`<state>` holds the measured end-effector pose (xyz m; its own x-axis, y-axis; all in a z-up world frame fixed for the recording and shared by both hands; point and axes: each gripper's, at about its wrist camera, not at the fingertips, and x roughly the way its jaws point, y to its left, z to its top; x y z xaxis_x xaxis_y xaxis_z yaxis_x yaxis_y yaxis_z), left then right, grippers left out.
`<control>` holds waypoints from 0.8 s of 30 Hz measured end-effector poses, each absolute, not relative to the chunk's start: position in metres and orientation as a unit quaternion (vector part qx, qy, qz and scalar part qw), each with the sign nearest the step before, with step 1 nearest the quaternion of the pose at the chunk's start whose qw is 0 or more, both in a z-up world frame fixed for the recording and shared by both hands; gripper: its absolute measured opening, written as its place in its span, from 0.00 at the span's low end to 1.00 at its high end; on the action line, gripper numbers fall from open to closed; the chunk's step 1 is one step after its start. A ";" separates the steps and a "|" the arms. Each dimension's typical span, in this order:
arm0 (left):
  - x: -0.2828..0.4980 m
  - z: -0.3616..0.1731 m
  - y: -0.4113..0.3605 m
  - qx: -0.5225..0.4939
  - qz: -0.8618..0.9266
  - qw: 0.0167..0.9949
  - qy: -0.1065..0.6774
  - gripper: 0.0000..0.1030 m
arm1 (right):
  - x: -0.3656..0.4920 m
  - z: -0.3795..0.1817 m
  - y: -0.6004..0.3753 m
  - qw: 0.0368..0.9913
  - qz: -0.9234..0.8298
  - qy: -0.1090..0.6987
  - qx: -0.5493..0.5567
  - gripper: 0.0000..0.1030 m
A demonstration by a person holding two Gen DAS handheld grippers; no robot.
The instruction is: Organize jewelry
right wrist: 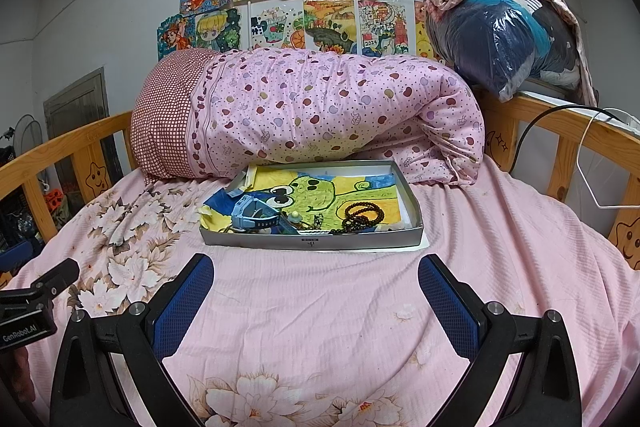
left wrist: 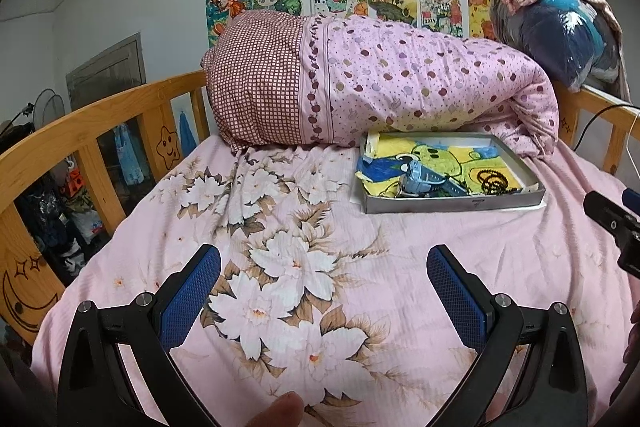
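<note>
Shallow grey rectangular cardboard tray (right wrist: 312, 241) on pink floral bedsheet (right wrist: 320, 307), just in front of rolled pink dotted quilt (right wrist: 320, 107). Inside tray, on a yellow-green cartoon drawing: light-blue plastic wristwatch (right wrist: 256, 213) at left, dark brown beaded bracelet (right wrist: 362, 215) at right. Left hand-held gripper (left wrist: 324, 291): jaws wide, empty, well short and left of tray. Right hand-held gripper (right wrist: 316, 291): jaws wide, empty, directly before tray.
</note>
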<state>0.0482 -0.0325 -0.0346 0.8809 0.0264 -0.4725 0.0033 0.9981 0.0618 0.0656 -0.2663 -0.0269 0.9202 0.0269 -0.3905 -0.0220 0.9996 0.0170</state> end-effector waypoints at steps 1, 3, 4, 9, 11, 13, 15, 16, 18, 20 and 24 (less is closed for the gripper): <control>0.048 -0.035 -0.033 0.033 0.007 0.969 0.243 0.98 | 0.065 -0.027 -0.266 0.980 0.012 0.199 0.006 1.00; 0.049 -0.036 -0.032 0.037 0.010 0.969 0.242 0.98 | 0.066 -0.027 -0.266 0.980 0.013 0.200 0.006 1.00; 0.049 -0.036 -0.031 0.038 0.011 0.970 0.241 0.98 | 0.065 -0.027 -0.266 0.980 0.013 0.200 0.007 1.00; 0.052 -0.036 -0.028 0.037 0.012 0.969 0.243 0.98 | 0.065 -0.027 -0.266 0.980 0.012 0.200 0.007 1.00; 0.052 -0.036 -0.028 0.039 0.012 0.969 0.242 0.98 | 0.065 -0.027 -0.266 0.980 0.013 0.200 0.007 1.00; 0.052 -0.036 -0.027 0.042 0.010 0.970 0.241 0.98 | 0.066 -0.027 -0.266 0.980 0.013 0.200 0.007 1.00; 0.052 -0.036 -0.028 0.044 0.007 0.970 0.239 0.98 | 0.066 -0.027 -0.266 0.980 0.012 0.200 0.007 1.00; 0.052 -0.036 -0.028 0.045 0.007 0.970 0.239 0.98 | 0.065 -0.026 -0.266 0.980 0.013 0.200 0.007 1.00; 0.052 -0.036 -0.028 0.045 0.007 0.970 0.239 0.98 | 0.065 -0.026 -0.266 0.980 0.012 0.200 0.007 1.00; 0.052 -0.036 -0.027 0.045 0.007 0.970 0.240 0.98 | 0.066 -0.026 -0.266 0.980 0.013 0.200 0.007 1.00; 0.053 -0.036 -0.028 0.046 0.007 0.970 0.239 0.98 | 0.066 -0.026 -0.266 0.980 0.013 0.200 0.007 1.00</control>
<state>0.0532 -0.0277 -0.0362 0.8858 0.0350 -0.4628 0.0087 0.9957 0.0920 0.0656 -0.2662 -0.0264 0.9196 0.0274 -0.3918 -0.0217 0.9996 0.0189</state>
